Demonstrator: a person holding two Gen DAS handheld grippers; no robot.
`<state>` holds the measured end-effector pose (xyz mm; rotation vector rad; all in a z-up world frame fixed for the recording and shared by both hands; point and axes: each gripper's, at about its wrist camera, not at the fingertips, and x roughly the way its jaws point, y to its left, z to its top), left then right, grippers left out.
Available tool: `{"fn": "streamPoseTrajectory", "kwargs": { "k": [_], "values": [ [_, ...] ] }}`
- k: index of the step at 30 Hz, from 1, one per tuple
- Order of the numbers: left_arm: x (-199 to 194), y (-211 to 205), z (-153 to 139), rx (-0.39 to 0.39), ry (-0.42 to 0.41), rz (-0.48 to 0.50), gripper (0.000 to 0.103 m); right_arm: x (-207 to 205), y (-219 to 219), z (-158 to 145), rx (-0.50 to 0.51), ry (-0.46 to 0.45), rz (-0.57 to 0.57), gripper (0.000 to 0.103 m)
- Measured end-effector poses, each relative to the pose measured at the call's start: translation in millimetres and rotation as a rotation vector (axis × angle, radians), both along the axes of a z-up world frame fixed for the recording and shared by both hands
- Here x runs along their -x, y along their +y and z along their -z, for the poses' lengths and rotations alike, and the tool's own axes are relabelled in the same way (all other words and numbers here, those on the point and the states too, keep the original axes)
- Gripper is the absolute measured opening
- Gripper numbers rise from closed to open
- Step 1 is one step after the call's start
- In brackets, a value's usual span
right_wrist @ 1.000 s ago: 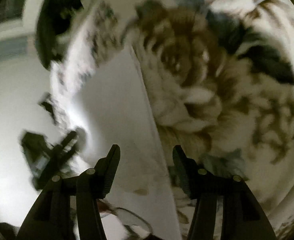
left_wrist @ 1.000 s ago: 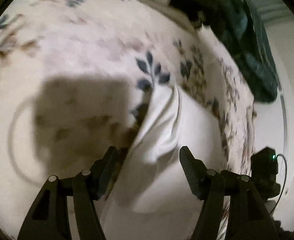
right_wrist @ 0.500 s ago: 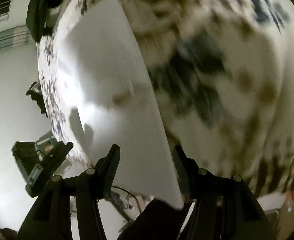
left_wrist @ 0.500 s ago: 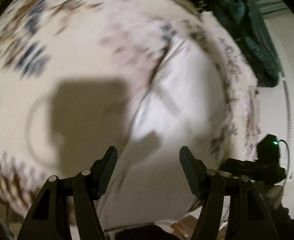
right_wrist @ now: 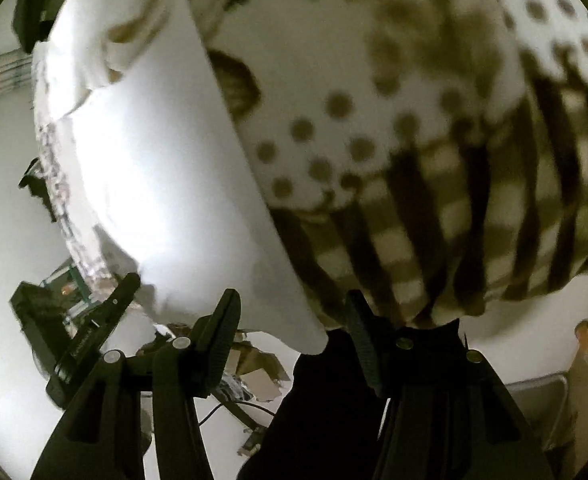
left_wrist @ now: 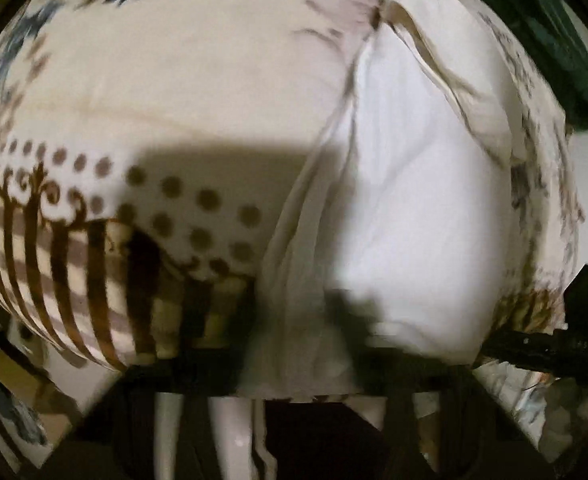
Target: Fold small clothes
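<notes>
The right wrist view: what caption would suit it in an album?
Open right gripper at the near edge of a white cloth lying on a patterned bedspread.

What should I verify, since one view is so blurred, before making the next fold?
1. White garment lies on the bedspread: ok.
2. Garment smooth: not ok, it is creased along one side and rumpled at the far end.
3. Right tongs open: ok.
4. Garment's near corner lines up between the right tongs: ok.
5. Left tongs open or shut: cannot tell, blurred.
</notes>
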<state>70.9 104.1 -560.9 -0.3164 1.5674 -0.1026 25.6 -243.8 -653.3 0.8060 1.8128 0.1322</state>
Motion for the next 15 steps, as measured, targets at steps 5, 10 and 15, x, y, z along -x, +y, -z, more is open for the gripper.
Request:
{"fn": "streamPoseTrajectory", "kwargs": {
  "k": [5,10,15],
  "values": [
    [5,8,-15,0.02,-0.046,-0.012,0.004,3,38,15,-0.03,0.001,0.023,0.002],
    [12,48,-16,0.062,-0.02,-0.093,0.003,4,49,13,0.005,-0.05,-0.012,0.002],
    [26,83,-7,0.235,0.011,-0.24,0.052,-5,50,9,0.007,-0.031,-0.062,0.056]
  ]
}}
